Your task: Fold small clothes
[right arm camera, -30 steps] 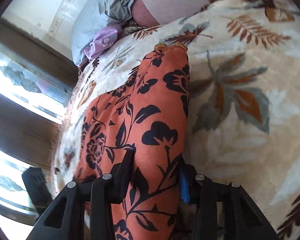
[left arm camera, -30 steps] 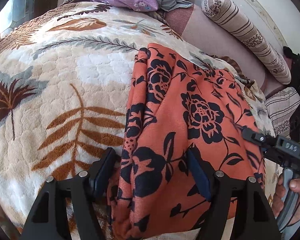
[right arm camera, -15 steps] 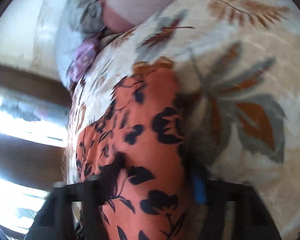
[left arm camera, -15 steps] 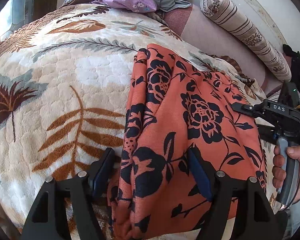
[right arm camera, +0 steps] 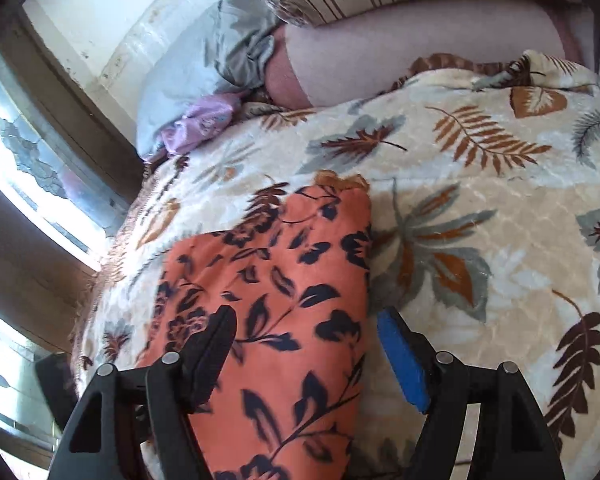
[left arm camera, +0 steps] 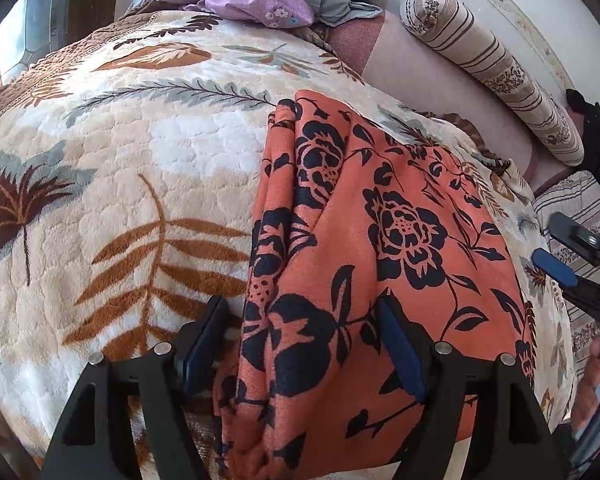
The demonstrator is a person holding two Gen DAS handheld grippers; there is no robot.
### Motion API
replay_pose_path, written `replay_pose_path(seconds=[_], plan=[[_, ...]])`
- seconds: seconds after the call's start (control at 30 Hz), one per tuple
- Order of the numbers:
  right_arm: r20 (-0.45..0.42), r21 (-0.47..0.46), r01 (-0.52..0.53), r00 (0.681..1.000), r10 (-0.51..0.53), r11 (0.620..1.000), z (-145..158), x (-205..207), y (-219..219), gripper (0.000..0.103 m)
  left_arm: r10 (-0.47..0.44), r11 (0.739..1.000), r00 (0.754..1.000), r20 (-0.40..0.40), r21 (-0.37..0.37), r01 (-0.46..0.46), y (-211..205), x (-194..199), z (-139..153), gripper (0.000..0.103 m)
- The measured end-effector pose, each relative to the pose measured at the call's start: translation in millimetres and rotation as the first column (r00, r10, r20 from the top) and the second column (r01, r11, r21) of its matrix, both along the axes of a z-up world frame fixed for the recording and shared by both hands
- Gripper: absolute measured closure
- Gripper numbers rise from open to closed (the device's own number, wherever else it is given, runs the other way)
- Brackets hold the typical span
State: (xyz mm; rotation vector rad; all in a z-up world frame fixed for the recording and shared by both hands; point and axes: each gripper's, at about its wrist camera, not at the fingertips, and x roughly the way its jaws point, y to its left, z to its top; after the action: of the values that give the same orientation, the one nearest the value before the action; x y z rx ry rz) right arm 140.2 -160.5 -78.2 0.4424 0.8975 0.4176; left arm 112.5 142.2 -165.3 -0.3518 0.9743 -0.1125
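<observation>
Now that the right gripper (right arm camera: 304, 344) is pulling back, jaws wide and empty, the orange floral garment (left arm camera: 380, 240) is lying folded on the leaf-print blanket (left arm camera: 120, 184). The left gripper (left arm camera: 300, 344) is straddling its near edge, spread, gripping nothing; this fold is looking finished.

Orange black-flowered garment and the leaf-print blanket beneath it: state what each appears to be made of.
Orange black-flowered garment: apparently a thin woven or knit fabric with a matte, finely grained face; it drapes in soft stacked folds along its edge. The fibre cannot be told.

Leaf-print blanket: seemingly plush fleece, probably synthetic; its pile looks fuzzy, embossed in pebbly bumps, with slight sheen.
</observation>
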Motion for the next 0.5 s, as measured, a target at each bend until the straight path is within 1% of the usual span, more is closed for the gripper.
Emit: replay_pose_path(seconds=[0.03, 0.07, 0.1, 0.13, 0.17, 0.2, 0.23, 0.27, 0.3, 0.37, 0.4, 0.43, 0.47, 0.5], plan=[[0.007, 0.031, -0.042, 0.999, 0.042, 0.999, 1, -9, 6, 0.026, 0.001, 1.000, 1.000, 0.002, 0.002, -0.001, 0, 0, 0, 0.025], [-0.006, 0.061, -0.087, 0.996, 0.088, 0.994, -7, -12, 15, 0.022, 0.002, 1.000, 1.000, 0.004, 0.004, -0.002, 0, -1, 0, 0.025], [-0.045, 0.082, -0.138, 0.989, 0.142, 0.987, -21, -14, 25, 0.013, 0.003, 1.000, 1.000, 0.006, 0.005, -0.003, -1, -2, 0, 0.025], [-0.110, 0.072, -0.171, 0.978, 0.178, 0.983, -40, -13, 34, 0.012, 0.003, 1.000, 1.000, 0.006, 0.004, -0.003, -1, -2, 0, 0.025], [-0.136, 0.037, -0.157, 0.978, 0.161, 0.987, -50, -15, 36, 0.012, -0.003, 1.000, 1.000, 0.007, 0.003, 0.003, -1, -3, 0, 0.024], [-0.111, 0.041, -0.127, 0.985, 0.131, 0.991, -45, -20, 34, 0.012, 0.001, 1.000, 1.000, 0.015, 0.013, -0.001, -2, -5, 0, 0.024], [-0.108, 0.071, -0.104, 0.988, 0.112, 0.992, -35, -24, 31, 0.012, 0.005, 1.000, 1.000, 0.019, 0.020, -0.005, -2, -7, 1, 0.024], [-0.110, 0.115, -0.100, 0.988, 0.113, 0.988, -26, -27, 30, 0.012, 0.005, 1.000, 1.000, 0.023, 0.019, -0.005, -1, -9, 1, 0.024], [-0.093, 0.151, -0.115, 0.987, 0.130, 0.982, -18, -29, 30, 0.012, 0.007, 1.000, 1.000, 0.025, 0.018, -0.007, -1, -9, 1, 0.024], [-0.056, 0.157, -0.143, 0.987, 0.154, 0.977, -11, -37, 31, 0.012, 0.014, 1.000, 1.000, 0.024, 0.016, -0.014, -1, -9, 1, 0.023], [-0.077, 0.149, -0.156, 0.983, 0.169, 0.976, -20, -38, 34, 0.012, 0.017, 1.000, 1.000, 0.025, 0.018, -0.017, -1, -9, 1, 0.023], [-0.142, 0.137, -0.169, 0.972, 0.188, 0.976, -38, -36, 36, 0.012, 0.018, 1.000, 0.999, 0.028, 0.023, -0.018, -2, -9, 1, 0.023], [-0.201, 0.158, -0.162, 0.960, 0.193, 0.974, -56, -37, 38, 0.012, 0.013, 1.000, 1.000, 0.028, 0.027, -0.014, -2, -10, 1, 0.023], [-0.179, 0.205, -0.134, 0.969, 0.172, 0.969, -60, -40, 31, 0.012, 0.013, 0.999, 0.999, 0.031, 0.030, -0.014, -3, -11, 2, 0.023]])
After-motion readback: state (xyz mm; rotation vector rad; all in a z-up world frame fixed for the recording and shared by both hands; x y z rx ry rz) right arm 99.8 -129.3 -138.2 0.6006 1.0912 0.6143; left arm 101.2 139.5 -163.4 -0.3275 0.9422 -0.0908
